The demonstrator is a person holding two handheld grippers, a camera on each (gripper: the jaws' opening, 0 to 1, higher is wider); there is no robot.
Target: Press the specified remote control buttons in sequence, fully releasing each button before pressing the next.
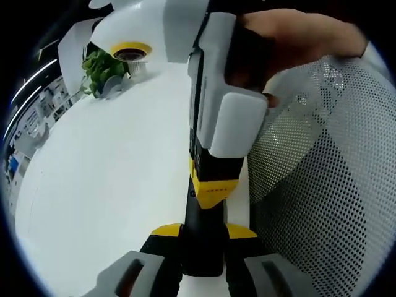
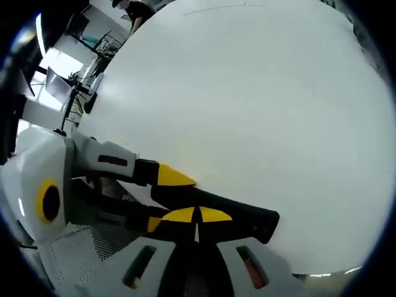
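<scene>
White table (image 1: 105, 179), mesh chair (image 1: 328, 185), black remote (image 1: 203, 247) at six o'clock.
We clamp the remote in our left gripper (image 1: 201, 272); our right gripper (image 2: 197, 230), jaws shut, rests its tips on it. We press squarely, then lift fully clear.

The left gripper (image 1: 201, 263) had its jaws shut tight on a black bar. The right gripper (image 2: 197, 230) was shut too, its yellow tips touching. A hand (image 1: 291, 43) held the right gripper.
</scene>
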